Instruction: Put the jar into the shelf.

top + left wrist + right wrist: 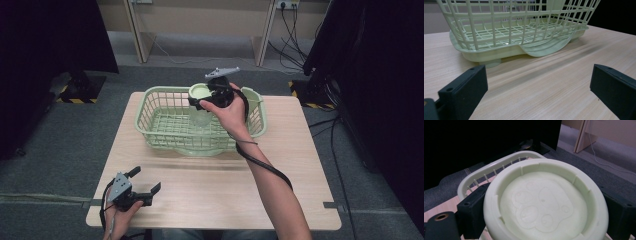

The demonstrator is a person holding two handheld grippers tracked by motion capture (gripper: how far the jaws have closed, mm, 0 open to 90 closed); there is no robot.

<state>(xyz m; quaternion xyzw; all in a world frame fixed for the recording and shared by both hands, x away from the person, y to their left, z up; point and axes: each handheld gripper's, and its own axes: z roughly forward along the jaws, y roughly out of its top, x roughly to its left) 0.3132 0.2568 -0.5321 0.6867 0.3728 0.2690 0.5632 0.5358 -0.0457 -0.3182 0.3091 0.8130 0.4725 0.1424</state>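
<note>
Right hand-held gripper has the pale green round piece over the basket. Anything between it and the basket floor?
Nothing visible does. The right hand-held gripper grips the round piece above the basket, near its far rim. The grid floor looks bare in both the high view and the left gripper view. The left hand-held gripper sits open near the table's front edge.

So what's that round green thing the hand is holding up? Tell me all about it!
It's a pale green round cup or lid, and it looks like smooth plastic. The face toward the right gripper's camera has a raised rim with little notches and a paw print pressed into the flat middle. The right gripper has its black fingers clamped on its two sides, holding it up over the far edge of the green basket. Nothing else touches it.
</note>
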